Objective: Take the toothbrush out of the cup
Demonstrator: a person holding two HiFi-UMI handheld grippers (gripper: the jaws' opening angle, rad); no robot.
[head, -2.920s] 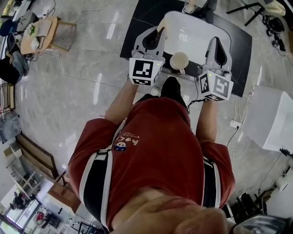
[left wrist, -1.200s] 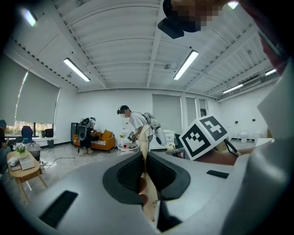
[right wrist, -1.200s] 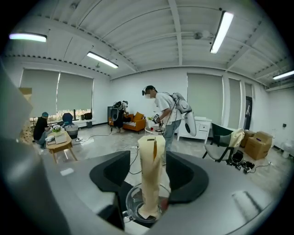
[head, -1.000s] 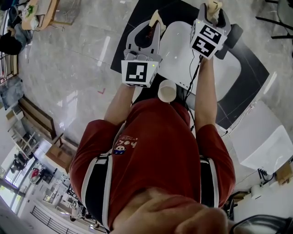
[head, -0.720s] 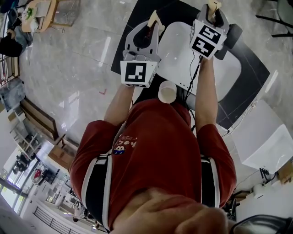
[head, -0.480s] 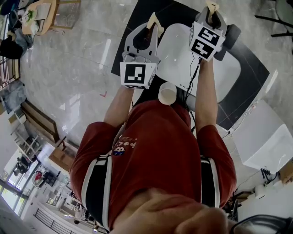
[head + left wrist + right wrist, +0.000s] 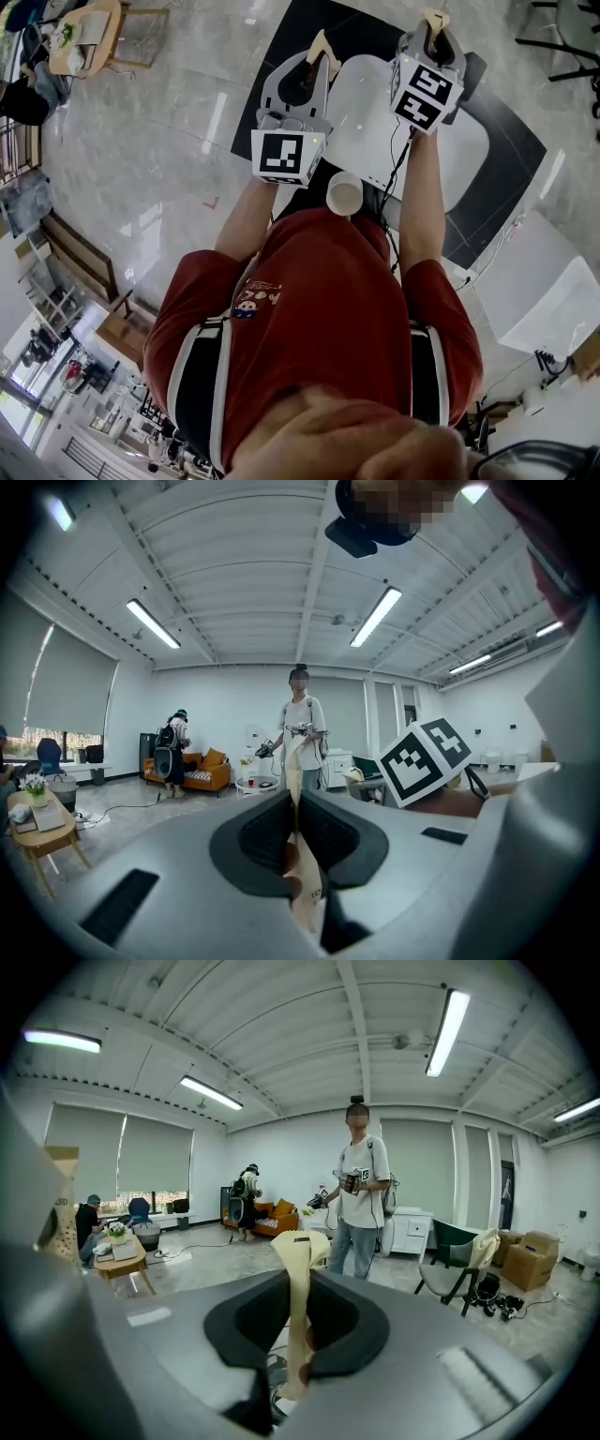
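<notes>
Our left gripper (image 7: 322, 44) has its jaws pressed together. The right gripper (image 7: 434, 19) has jaws closing on nothing. The cup (image 7: 344, 195) stands nearer us, behind both and closer to the left; we see no toothbrush.

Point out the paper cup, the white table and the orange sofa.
paper cup (image 7: 344, 195): head view, inside of its mouth.
white table (image 7: 366, 94): head view, bare top.
orange sofa (image 7: 214, 759): left gripper view, back cushion.

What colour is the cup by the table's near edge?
Plain off-white cup; it shows best in the head view.
</notes>
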